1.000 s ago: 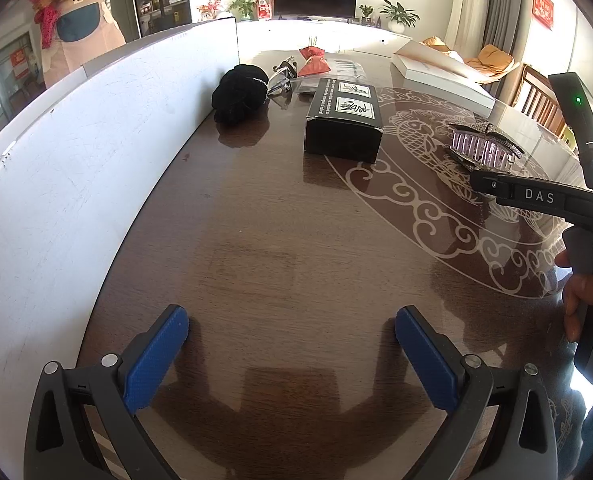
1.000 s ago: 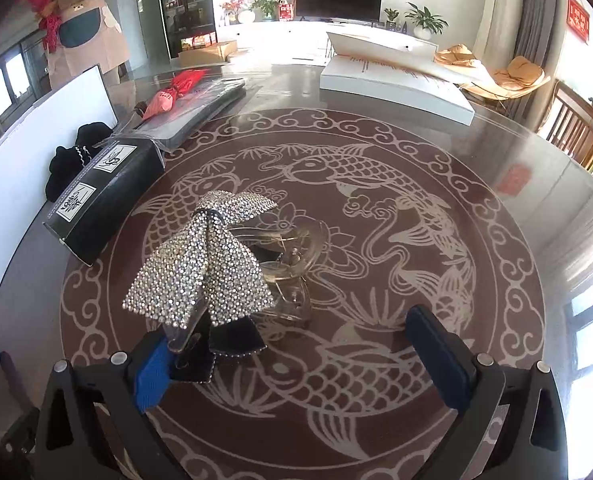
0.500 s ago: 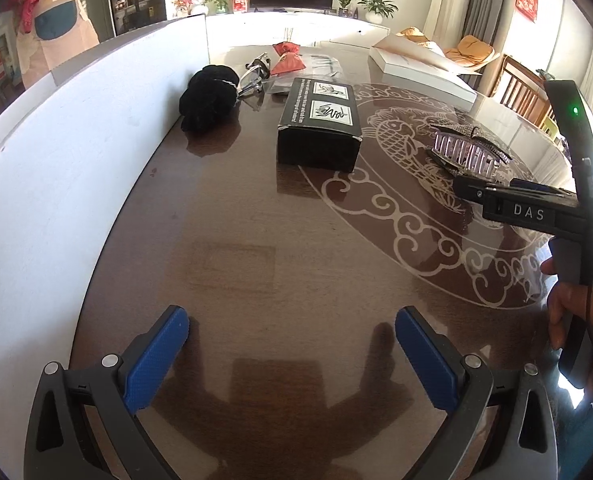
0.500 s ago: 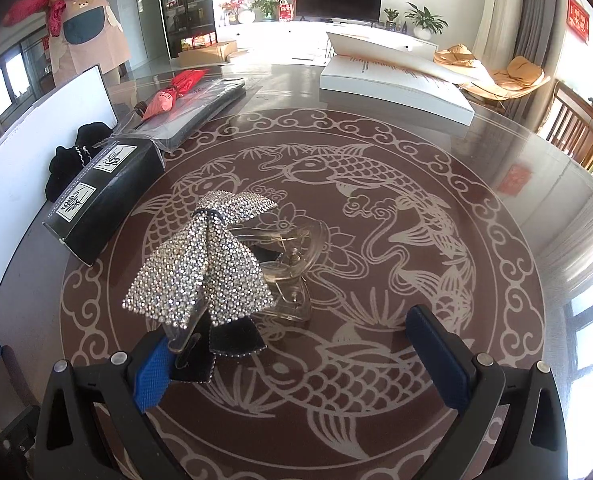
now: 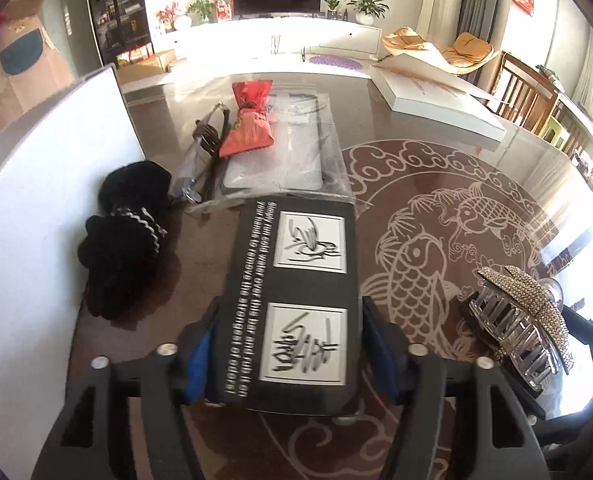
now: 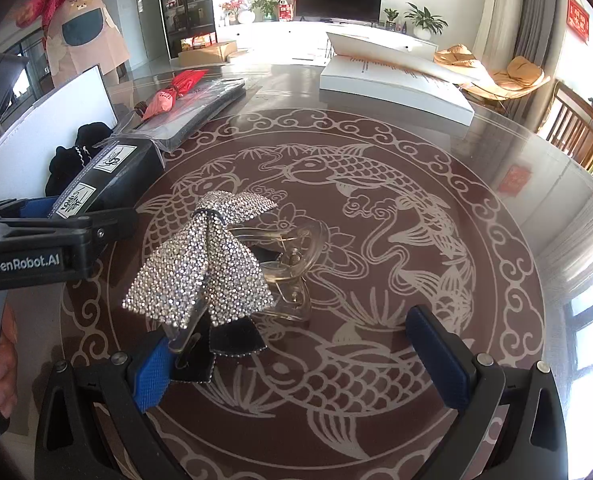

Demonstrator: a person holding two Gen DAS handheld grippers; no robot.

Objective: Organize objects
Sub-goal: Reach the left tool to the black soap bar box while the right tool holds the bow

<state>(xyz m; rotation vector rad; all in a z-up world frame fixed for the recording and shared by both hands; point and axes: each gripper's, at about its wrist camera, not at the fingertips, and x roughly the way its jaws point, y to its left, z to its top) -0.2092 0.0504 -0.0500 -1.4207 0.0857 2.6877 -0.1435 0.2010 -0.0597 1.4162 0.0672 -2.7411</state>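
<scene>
Both box [image 5: 300, 304] sides meet left gripper [image 5: 292, 344]; right gripper [image 6: 300, 364] wide, empty.

The left gripper [image 5: 288, 356] moved forward across the surface [image 5: 396, 184] to the black box [image 5: 296, 300], which had lain well ahead of it. Its fingers [image 5: 198, 356] narrowed from a wide spread to flank the box's sides.

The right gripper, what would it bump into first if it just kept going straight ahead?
Probably the sparkly bow hair clip. It lies just ahead of the open right gripper, toward its left finger. Depth is hard to judge here.
</scene>
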